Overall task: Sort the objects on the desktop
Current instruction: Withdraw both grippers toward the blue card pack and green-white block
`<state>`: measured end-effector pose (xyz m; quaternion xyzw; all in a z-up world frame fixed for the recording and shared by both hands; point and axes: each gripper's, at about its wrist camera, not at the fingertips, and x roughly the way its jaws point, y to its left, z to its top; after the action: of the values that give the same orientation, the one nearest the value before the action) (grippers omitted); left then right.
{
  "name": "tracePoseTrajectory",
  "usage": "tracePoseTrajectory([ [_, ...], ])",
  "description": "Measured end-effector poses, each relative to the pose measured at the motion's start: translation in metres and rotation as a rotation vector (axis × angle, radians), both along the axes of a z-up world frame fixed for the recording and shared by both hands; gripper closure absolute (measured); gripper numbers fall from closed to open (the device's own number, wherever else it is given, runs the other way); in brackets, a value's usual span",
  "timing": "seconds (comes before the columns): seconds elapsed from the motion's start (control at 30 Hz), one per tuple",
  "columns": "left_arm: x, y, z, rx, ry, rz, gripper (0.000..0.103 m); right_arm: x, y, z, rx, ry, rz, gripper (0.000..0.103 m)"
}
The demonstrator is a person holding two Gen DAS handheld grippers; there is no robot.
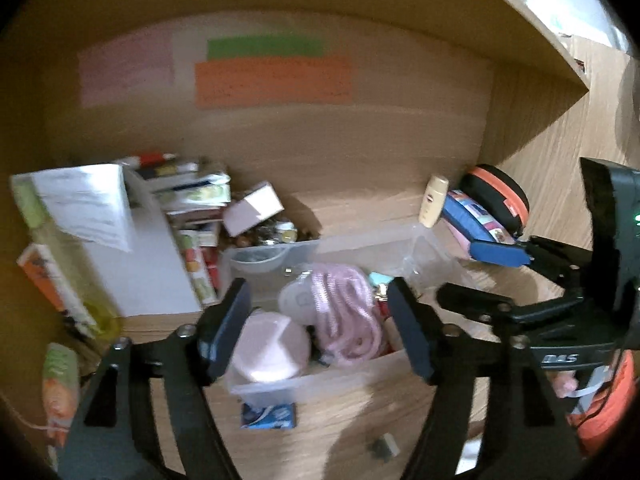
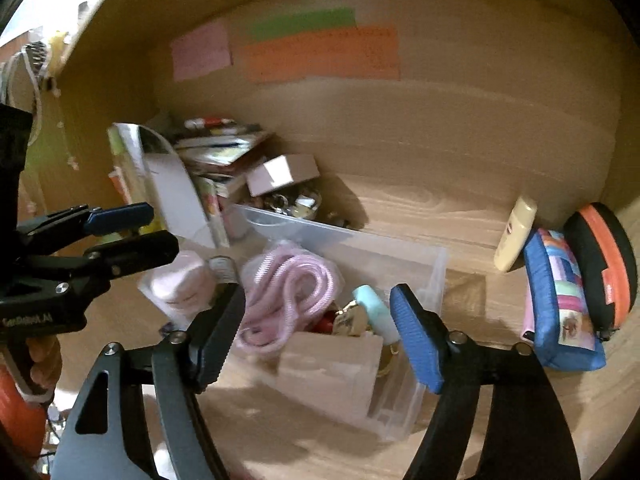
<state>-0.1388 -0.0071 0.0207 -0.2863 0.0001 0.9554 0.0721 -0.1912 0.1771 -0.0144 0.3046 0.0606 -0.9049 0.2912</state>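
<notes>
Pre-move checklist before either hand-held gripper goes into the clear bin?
1. Left hand-held gripper open, nothing held: ok.
2. Right hand-held gripper open, nothing held: ok.
3. Clear plastic bin uncovered, reachable from above: ok.
4. Pink cord lying loose on top in bin: ok.
5. Grippers apart from each other: ok.
6. Image sharpness for picking small items: not ok, both views blurred.

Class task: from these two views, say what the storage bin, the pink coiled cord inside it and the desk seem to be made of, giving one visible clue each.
Clear rectangular bin: glossy transparent plastic; contents show through its walls.
Pink coiled cord: probably woven fibre or plastic sheath; ribbed, slightly shiny.
Pale wood-grain desk: wood or laminate; matte, grain lines visible.
</notes>
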Motion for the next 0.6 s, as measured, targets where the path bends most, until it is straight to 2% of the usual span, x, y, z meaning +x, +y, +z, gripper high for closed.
tracePoseTrajectory([
  [0.13, 0.017, -0.014, -0.001, -0.002, 0.009, 0.033, 0.026, 0.024, -0.006, 0.002, -0.013, -0.018, 0.070, 0.031],
  [0.3, 0.031, -0.036, -0.008, -0.005, -0.021, 0.082, 0.026, 0.047, -0.020, -0.013, 0.009, -0.054, 0.127, 0.031],
  [0.6, 0.044, -0.055, -0.046, -0.033, -0.116, 0.118, 0.022, 0.066, -0.055, -0.068, 0.106, -0.172, 0.208, 0.031],
])
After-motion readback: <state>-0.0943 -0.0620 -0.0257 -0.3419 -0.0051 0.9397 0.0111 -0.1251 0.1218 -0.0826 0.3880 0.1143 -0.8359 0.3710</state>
